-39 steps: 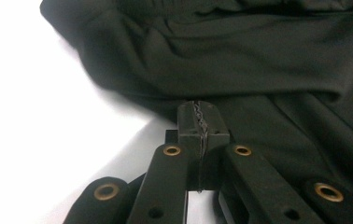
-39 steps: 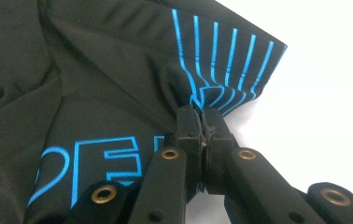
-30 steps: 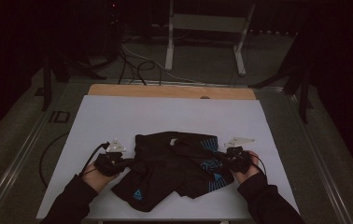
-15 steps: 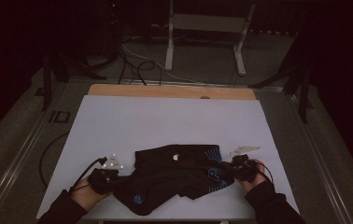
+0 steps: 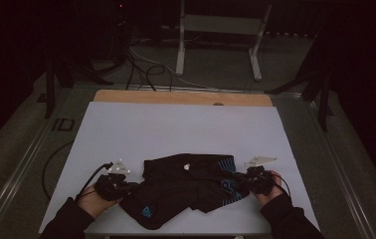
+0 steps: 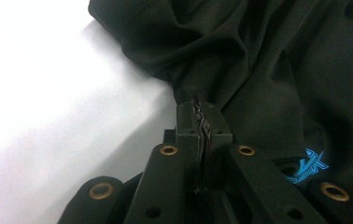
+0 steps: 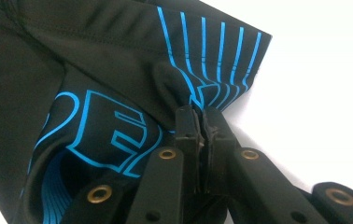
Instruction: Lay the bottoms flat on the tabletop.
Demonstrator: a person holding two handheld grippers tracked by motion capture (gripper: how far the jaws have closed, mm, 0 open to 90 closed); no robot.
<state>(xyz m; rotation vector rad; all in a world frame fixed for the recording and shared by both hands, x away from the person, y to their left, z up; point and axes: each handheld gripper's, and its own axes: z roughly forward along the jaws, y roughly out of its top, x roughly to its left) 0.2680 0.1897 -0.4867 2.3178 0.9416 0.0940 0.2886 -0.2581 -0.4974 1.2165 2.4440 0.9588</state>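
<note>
Garment [image 6: 258, 70]: runs off the top and right edges of the left gripper view.
Blue lettering [image 7: 114, 135]: partly folded under, unreadable.
White tag [image 5: 186, 167]: too small to tell.
Forearms: cut by bottom edge, high view.

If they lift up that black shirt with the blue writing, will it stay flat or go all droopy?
Probably droopy: the black shirt already bunches into soft folds where the left gripper pinches it. It looks thin and light, so it should rise easily. The middle would likely sag between that and the right gripper.
</note>
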